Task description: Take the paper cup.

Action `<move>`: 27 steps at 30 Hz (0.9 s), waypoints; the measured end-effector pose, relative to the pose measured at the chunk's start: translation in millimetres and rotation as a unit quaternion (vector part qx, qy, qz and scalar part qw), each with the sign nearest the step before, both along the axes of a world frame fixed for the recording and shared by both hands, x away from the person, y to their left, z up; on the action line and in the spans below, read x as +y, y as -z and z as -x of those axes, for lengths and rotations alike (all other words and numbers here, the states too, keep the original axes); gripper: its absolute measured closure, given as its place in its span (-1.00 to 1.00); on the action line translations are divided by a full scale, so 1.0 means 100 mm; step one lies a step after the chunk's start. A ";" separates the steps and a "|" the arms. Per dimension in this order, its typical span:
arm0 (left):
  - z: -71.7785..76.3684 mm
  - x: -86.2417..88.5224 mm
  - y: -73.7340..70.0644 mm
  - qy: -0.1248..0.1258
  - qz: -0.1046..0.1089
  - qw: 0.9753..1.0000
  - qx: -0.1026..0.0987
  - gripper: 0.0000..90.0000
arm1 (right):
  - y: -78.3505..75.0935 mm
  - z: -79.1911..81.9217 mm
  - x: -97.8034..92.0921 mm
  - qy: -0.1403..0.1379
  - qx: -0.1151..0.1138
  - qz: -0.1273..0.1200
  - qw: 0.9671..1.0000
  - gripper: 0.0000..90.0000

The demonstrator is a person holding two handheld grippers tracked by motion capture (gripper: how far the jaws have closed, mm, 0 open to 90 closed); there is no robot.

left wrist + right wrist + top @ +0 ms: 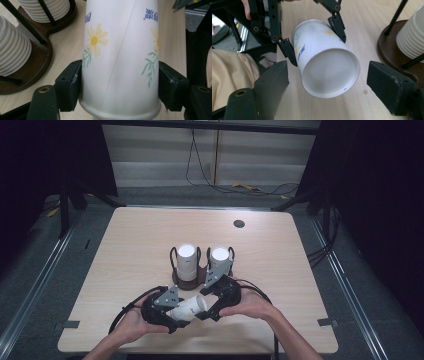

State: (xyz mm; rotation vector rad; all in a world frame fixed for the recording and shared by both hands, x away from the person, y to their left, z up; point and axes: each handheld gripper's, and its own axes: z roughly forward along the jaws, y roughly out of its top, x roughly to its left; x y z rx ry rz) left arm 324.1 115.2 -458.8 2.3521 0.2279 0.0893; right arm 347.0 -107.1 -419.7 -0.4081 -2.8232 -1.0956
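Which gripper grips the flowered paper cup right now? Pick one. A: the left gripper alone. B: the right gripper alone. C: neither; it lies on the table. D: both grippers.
A: the left gripper has its jaws pressed on both sides of the paper cup, near its rim, while the right gripper stands open around the cup's base without touching it.

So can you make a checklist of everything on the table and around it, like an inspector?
Surface: pale wood table, one round dark grommet.
Job's things: flowered paper cup held sideways above the table; two stacks of ribbed white cups in a dark wooden holder.
Clutter: nothing seen.
Grippers: left gripper shut on the cup; right gripper open at the cup's bottom end, pads not touching.
Cables: black leads trail from the grippers; more on the floor behind.
Surroundings: grey floor, dark curtains, metal rails.
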 end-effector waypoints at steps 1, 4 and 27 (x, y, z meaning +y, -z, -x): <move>0.01 -0.01 -0.01 -0.001 -0.004 1.000 0.003 -0.35 | 0.00 -0.01 0.01 -0.005 0.003 0.002 1.000 -0.61; 0.01 -0.03 -0.01 0.008 -0.005 1.000 -0.001 -0.35 | 0.00 -0.01 0.04 -0.019 0.004 0.016 1.000 -0.61; 0.08 -0.11 0.03 0.031 -0.015 0.999 0.003 -0.36 | 0.08 0.04 0.21 -0.079 0.019 0.083 0.993 -0.38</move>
